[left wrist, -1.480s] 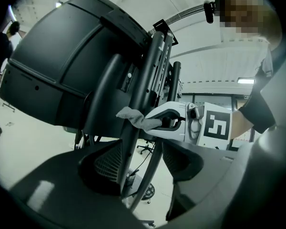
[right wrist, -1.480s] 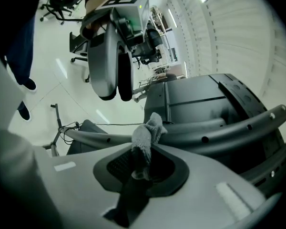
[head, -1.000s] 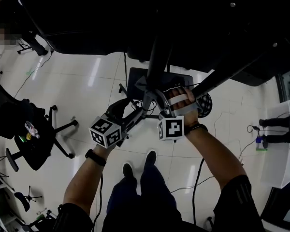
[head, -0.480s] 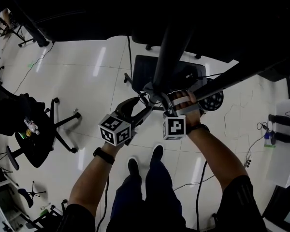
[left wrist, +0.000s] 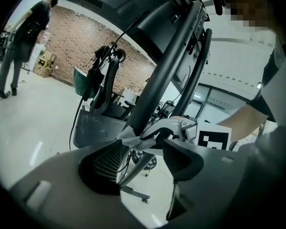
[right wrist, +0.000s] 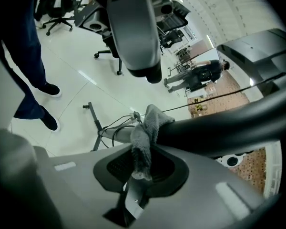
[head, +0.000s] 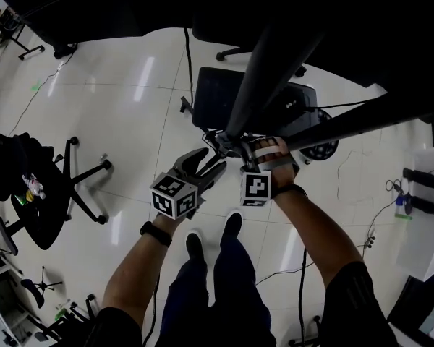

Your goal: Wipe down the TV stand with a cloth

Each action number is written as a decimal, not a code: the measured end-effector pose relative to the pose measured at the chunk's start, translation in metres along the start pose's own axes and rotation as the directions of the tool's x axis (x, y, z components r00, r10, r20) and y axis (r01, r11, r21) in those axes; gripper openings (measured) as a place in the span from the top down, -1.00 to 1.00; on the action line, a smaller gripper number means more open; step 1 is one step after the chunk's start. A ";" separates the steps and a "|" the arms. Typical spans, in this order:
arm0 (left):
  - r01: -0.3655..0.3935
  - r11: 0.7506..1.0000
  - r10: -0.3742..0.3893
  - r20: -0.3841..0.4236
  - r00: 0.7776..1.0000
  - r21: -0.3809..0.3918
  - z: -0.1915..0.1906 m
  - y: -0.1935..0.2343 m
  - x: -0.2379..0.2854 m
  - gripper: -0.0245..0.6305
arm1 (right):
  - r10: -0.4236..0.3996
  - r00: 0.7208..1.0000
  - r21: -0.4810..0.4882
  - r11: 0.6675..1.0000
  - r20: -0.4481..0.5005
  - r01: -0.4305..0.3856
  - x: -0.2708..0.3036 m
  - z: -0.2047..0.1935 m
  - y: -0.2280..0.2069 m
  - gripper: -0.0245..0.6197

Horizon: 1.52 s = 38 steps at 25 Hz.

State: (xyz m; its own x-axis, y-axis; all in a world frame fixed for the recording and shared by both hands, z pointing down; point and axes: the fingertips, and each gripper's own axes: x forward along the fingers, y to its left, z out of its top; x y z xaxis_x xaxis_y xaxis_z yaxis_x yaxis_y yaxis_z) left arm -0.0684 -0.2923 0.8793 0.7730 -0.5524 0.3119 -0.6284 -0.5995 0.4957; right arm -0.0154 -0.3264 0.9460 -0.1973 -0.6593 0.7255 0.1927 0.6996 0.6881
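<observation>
At frame centre, the right gripper [right wrist: 143, 168] pinches the grey cloth [right wrist: 145, 128], pressing it on the black stand tube [right wrist: 229, 123] for wiping; the left gripper [left wrist: 143, 159], jaws apart, grips nothing.

Grey cloth [right wrist: 145, 130], black stand [head: 266, 63], white floor [head: 130, 121]

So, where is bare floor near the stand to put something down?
Bare floor lies between the office chair and the dark base. Crowded around the post, where the left gripper and right gripper with its cloth meet.
</observation>
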 end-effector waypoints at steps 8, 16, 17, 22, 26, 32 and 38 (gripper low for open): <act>-0.012 1.000 0.011 -0.027 1.000 -0.025 -0.029 0.024 0.015 0.03 | 0.055 0.998 0.050 0.997 -0.032 -0.053 0.041 -0.011 0.036 0.73; 0.025 1.000 -0.024 -0.029 0.999 0.016 -0.020 -0.003 0.004 0.02 | 0.087 0.996 0.223 0.971 -0.008 -0.083 0.009 0.000 0.040 0.73; 0.033 0.999 -0.032 -0.026 0.999 0.025 -0.016 -0.012 -0.001 0.02 | 0.081 0.997 0.250 0.965 0.007 -0.081 -0.003 0.002 0.039 0.73; 0.092 0.988 -0.092 -0.003 0.996 0.121 0.019 -0.062 -0.033 0.02 | 0.029 0.998 0.473 0.879 0.064 -0.056 -0.069 0.002 0.008 0.73; 0.130 0.963 -0.131 -0.011 0.991 0.236 0.041 -0.108 -0.058 0.02 | -0.027 0.991 0.599 0.798 0.132 -0.058 -0.132 0.009 -0.030 0.73; 0.182 0.935 -0.190 -0.005 0.982 0.305 0.077 -0.174 -0.101 0.02 | -0.161 0.979 0.674 0.738 0.126 0.034 -0.233 0.007 -0.092 0.73; 0.219 0.895 -0.267 0.071 0.961 0.389 0.151 -0.242 -0.134 0.01 | -0.330 0.941 0.704 0.685 0.069 0.189 -0.338 -0.016 -0.174 0.73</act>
State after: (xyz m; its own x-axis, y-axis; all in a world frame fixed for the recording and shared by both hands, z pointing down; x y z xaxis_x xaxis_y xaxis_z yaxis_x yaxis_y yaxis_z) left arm -0.0330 -0.1612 0.5952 0.9044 -0.4123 0.1101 -0.4265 -0.8829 0.1967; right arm 0.0328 -0.2298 0.5812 -0.3153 -0.8328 0.4549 -0.5819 0.5484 0.6006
